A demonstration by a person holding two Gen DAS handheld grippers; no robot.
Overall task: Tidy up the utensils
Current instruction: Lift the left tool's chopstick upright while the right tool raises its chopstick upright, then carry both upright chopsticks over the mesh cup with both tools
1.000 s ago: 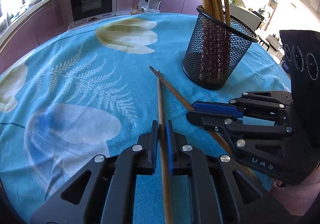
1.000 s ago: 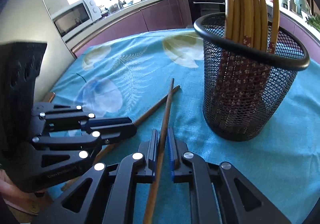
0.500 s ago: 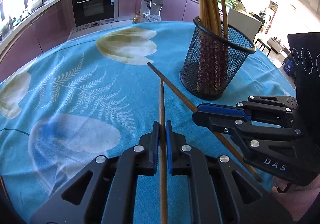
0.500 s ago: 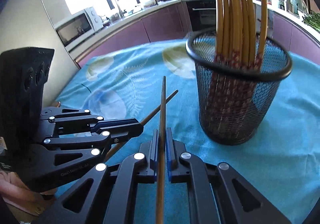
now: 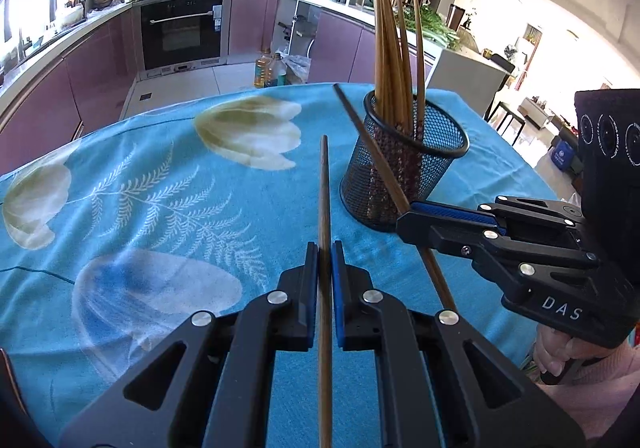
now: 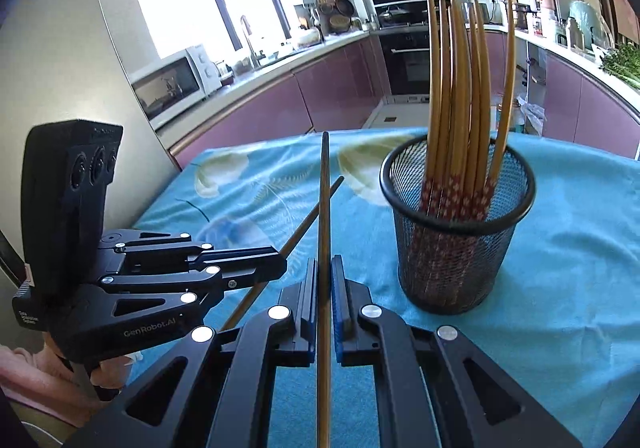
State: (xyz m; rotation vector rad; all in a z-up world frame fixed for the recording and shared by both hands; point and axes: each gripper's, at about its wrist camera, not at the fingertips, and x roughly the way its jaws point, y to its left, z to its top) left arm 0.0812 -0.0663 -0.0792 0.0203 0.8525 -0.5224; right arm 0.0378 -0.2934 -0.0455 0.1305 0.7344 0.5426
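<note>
Two chopsticks are in play, one pinched in each gripper. The left gripper has its fingers pressed onto the left chopstick partway along its length, so the stick runs straight forward between the blue pads and its tip points out over the counter, which is covered by a blue flowered cloth. The right gripper pinches the right chopstick in the same way, and in the left wrist view that stick slants up and across the front of the mesh cup. Both sticks appear lifted clear of the cloth, with nothing under them but air, which fits a carry toward the cup. The cup stands upright on the counter, just ahead and to the right of both grippers, and already holds a bundle of chopsticks standing handle-end down, their thin ends fanned out above the rim. Gripping each stick around the middle probably leaves enough free length in front to steer the tip. To drop in cleanly each stick would likely need tilting toward upright and aiming at the open part of the rim, since the standing bundle crowds one side and could deflect an incoming tip.
</note>
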